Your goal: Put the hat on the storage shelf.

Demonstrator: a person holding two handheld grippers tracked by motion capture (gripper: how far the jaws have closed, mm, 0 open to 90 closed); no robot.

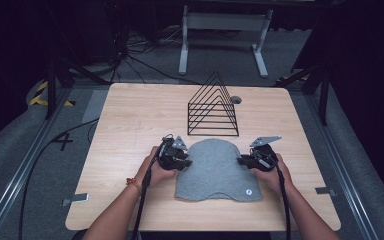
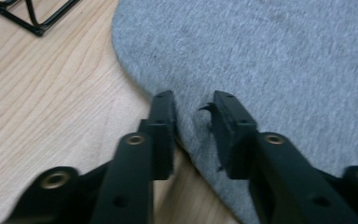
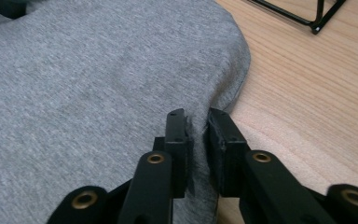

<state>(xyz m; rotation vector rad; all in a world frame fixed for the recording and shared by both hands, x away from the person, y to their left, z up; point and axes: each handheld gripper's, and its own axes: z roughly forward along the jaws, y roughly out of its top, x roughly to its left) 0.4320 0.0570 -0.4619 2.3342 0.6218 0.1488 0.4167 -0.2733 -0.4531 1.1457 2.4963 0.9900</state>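
A grey knit hat (image 1: 215, 167) lies flat on the wooden table (image 1: 130, 115), near its front edge. My left gripper (image 1: 182, 162) is at the hat's left edge. In the left gripper view its jaws (image 2: 193, 100) stand apart, one on each side of the hat's rim (image 2: 261, 60), with flat fabric between them. My right gripper (image 1: 242, 161) is at the hat's right edge. In the right gripper view it (image 3: 198, 116) is shut on a puckered fold of the hat (image 3: 98, 84).
A black wire rack (image 1: 213, 107) with triangular dividers stands just behind the hat; its corner (image 2: 32, 21) lies close to the left gripper and another corner (image 3: 314, 21) near the right. A small round hole (image 1: 235, 99) sits behind the rack. A white frame (image 1: 225, 30) stands on the floor beyond.
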